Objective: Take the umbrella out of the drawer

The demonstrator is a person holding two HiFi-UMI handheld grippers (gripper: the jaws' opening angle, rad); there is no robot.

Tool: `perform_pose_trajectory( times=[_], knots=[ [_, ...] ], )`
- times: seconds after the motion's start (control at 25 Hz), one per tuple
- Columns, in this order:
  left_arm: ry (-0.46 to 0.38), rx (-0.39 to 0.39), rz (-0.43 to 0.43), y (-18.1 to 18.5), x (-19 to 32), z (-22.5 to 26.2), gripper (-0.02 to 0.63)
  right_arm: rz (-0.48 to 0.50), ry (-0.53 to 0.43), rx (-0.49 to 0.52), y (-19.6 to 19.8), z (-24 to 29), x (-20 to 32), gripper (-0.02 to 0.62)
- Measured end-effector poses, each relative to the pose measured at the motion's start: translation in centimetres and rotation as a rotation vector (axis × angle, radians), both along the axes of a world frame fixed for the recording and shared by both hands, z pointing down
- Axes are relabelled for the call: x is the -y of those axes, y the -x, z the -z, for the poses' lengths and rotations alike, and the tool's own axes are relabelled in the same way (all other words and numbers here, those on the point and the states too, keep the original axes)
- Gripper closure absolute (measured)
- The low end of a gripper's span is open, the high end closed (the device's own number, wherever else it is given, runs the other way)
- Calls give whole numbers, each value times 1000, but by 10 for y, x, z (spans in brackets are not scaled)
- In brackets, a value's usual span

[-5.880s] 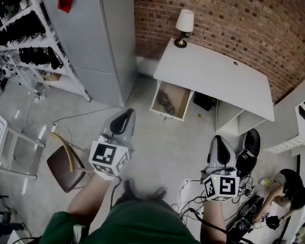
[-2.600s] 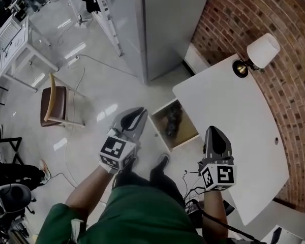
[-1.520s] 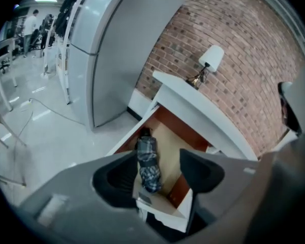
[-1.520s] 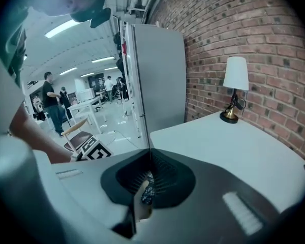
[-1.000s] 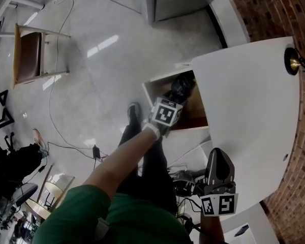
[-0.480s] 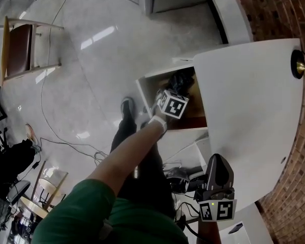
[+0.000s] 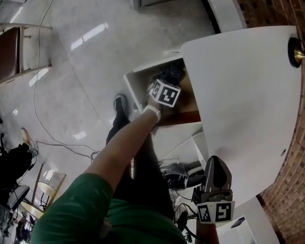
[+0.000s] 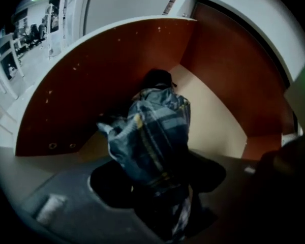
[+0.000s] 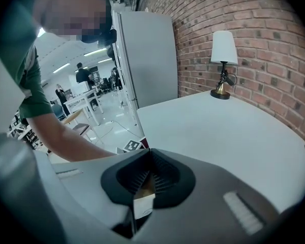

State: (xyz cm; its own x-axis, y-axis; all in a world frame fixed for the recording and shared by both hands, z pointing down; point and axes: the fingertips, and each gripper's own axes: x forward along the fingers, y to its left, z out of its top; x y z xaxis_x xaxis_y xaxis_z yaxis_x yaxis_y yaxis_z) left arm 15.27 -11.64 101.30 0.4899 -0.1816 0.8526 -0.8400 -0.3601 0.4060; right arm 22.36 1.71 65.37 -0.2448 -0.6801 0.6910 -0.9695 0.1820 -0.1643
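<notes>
Grey plaid umbrella (image 8: 155, 131) in drawer (image 8: 86, 100), between closing jaws of left tool (image 8: 160, 187), not yet clamped.

Left forearm (image 7: 123, 145), bare, runs from green sleeve (image 7: 71, 207) at lower left up to frame centre; pale cuff at wrist. Left gripper (image 7: 168, 83) at upper centre, pitched steeply down, marker cube (image 7: 165, 93) facing camera. Its jaws wide apart and closing, umbrella (image 8: 152, 136) between them; pads seemingly not pressing on it, though view is dim. Right gripper (image 7: 216, 160) low at lower right of frame, angled down, held apart from left. Its jaws together, nothing between them.
</notes>
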Motion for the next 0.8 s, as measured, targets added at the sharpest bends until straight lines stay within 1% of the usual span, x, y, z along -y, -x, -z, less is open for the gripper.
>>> perform_pose_trajectory(
  times=[0.12, 0.24, 0.4, 0.56, 0.72, 0.8],
  knots=[
    [-13, 5, -15, 0, -1, 2, 391, -1, -3, 3, 2, 2, -3, 595],
    [-16, -10, -18, 3, -2, 9, 423, -6, -2, 7, 4, 5, -7, 595],
    [-40, -48, -5, 1, -4, 33, 429, -23, 1, 27, 6, 12, -11, 595],
    [-48, -70, 13, 4, -6, 64, 428, -8, -20, 47, 23, 23, -8, 595],
    [-57, -97, 52, 22, -13, 98, 428, -2, -56, 61, 38, 42, -4, 595],
    [-43, -104, 74, 34, -18, 114, 428, -2, -78, 63, 44, 53, -1, 595]
  ],
)
